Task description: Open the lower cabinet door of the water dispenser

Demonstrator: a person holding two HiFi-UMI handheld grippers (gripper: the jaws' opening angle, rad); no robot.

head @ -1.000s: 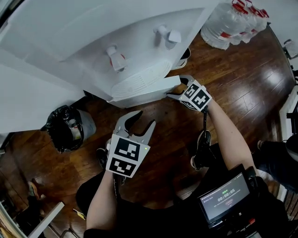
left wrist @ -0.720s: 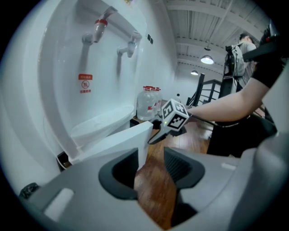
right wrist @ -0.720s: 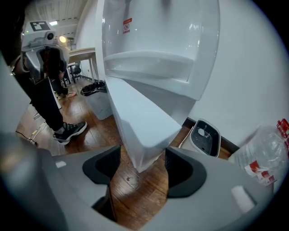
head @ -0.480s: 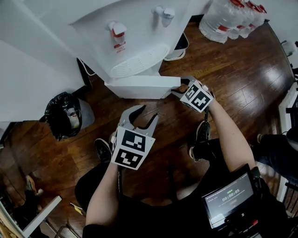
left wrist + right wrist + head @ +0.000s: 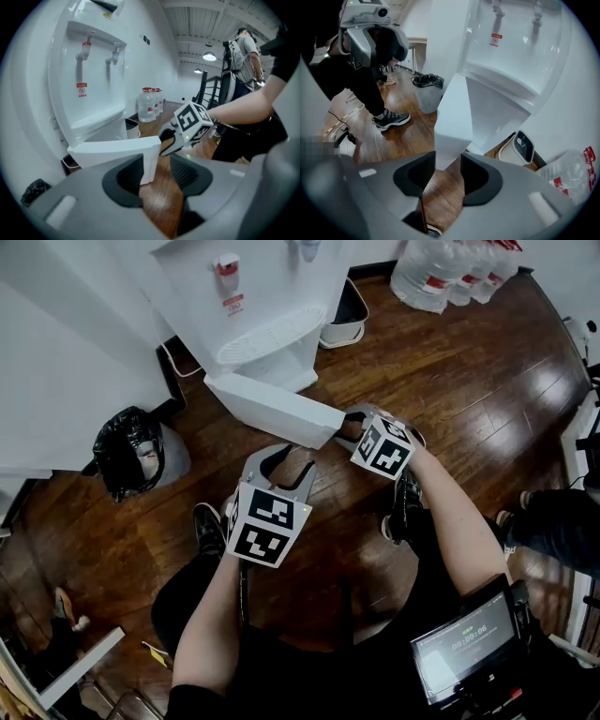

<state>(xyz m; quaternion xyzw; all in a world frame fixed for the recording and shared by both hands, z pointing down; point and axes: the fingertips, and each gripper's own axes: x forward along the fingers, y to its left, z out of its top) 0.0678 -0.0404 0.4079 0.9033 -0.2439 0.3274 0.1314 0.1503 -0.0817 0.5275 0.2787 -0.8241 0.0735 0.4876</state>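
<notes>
The white water dispenser (image 5: 253,306) stands at the top of the head view. Its lower cabinet door (image 5: 272,409) is swung out toward me. My right gripper (image 5: 345,427) holds the door's free edge; its jaws are closing, and in the right gripper view the door's corner (image 5: 452,117) sits pinched between the pads of that gripper (image 5: 447,173). My left gripper (image 5: 281,465) hangs open just below the door, apart from it. From the left gripper view, the door (image 5: 112,150) and the right gripper (image 5: 166,140) lie ahead of the left gripper (image 5: 157,173), which holds nothing.
A bin with a black bag (image 5: 131,465) stands left of the dispenser. Water bottles (image 5: 450,273) are grouped at the top right, and a white container (image 5: 342,315) is beside the dispenser. My shoes (image 5: 405,502) are on the wooden floor. Another person (image 5: 243,51) stands behind.
The door has swung further out from the dispenser, drawn by the right gripper toward me. The dispenser now sits farther up the head view. The left gripper has come closer under the door.
</notes>
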